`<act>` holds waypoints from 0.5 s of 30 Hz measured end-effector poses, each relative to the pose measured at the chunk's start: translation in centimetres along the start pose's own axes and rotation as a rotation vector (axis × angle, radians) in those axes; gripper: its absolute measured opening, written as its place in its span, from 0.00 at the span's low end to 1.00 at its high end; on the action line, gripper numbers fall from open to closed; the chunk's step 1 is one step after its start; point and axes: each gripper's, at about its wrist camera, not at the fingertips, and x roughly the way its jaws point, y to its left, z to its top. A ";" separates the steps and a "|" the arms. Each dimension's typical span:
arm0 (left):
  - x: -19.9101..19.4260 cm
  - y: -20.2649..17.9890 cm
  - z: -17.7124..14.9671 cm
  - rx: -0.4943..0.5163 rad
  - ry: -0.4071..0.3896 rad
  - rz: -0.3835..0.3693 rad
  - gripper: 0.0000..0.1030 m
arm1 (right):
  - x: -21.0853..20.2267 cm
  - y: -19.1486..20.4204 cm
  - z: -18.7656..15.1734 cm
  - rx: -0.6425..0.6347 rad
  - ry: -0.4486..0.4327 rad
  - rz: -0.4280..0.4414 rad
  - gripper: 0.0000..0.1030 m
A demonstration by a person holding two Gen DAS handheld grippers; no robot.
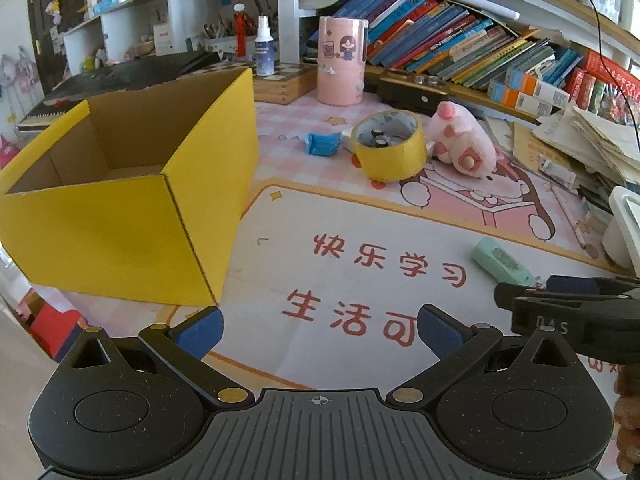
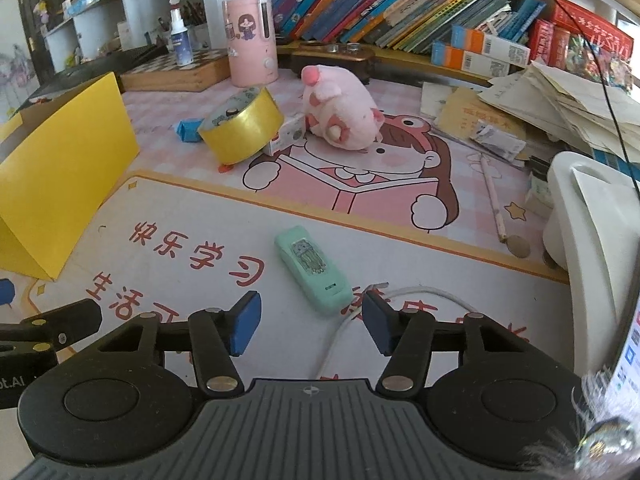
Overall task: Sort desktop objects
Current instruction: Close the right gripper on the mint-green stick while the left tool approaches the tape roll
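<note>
right gripper [image 2: 308,326] near mint case [image 2: 312,269]

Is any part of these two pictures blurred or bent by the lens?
Left wrist view: sharp overall, but the open yellow cardboard box bulges and the corners go black. Right wrist view: the row of leaning books curves, and the lower right corner is smeared.

The desk mat [image 1: 352,216] on the table carries red characters "快乐学习" above "生活可". The right tongs [image 2: 312,326], seen from the left wrist, bear the letters "DAS".
</note>
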 end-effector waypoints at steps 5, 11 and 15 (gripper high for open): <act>0.1 -0.4 0.4 0.010 -0.008 -0.010 1.00 | 0.6 -0.2 0.3 -0.023 -0.009 0.003 0.51; 0.2 -0.5 0.9 0.004 -0.018 -0.013 1.00 | 1.6 -0.5 0.7 -0.041 0.005 0.035 0.52; 0.2 -0.5 1.1 0.001 -0.022 -0.012 1.00 | 2.4 -0.3 0.7 -0.068 0.024 0.046 0.52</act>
